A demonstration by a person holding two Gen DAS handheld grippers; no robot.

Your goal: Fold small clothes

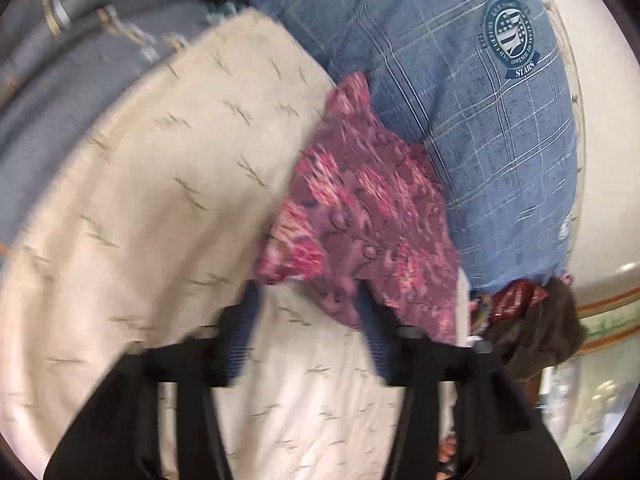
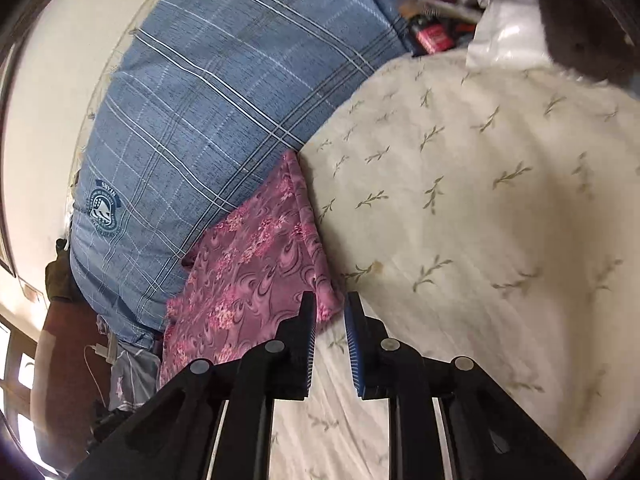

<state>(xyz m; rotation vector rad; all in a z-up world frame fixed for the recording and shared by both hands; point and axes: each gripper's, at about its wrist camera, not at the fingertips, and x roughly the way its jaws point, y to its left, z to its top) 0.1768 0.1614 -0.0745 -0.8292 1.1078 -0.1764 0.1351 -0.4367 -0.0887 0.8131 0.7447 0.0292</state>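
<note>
Left-wrist view, blurred by motion. Grey striped blanket at far left, bunched. Cream bed sheet with small green sprig print covers the middle of the bed. The small maroon-and-pink floral cloth lies on the sheet, its far edge against the blue checked pillow with a round crest badge. Dark crumpled clothing sits at the right edge of the bed.

Left claw: jaws spread, nothing pinched. One finger rides over the near hem of the floral cloth, the other over bare sheet; contact cannot be told through the blur.

Right-wrist view: the floral cloth looks flat and roughly folded, tucked between pillow and sheet. Right claw: jaws narrowly apart, nothing between them, tips just beside the cloth's near corner.

Risks, as I judge them:
- The left claw straddles the cloth edge and the sheet; closing here could catch the sheet too and drag both.
- The right claw's gap is slim and beside the corner; closing could miss it or nip a single layer, opening the fold.
- Any pull toward the pillow could bunch the cloth against it and skew the edges.
- Thin, slippery-looking fabric may slide out of a shallow pinch.
</note>
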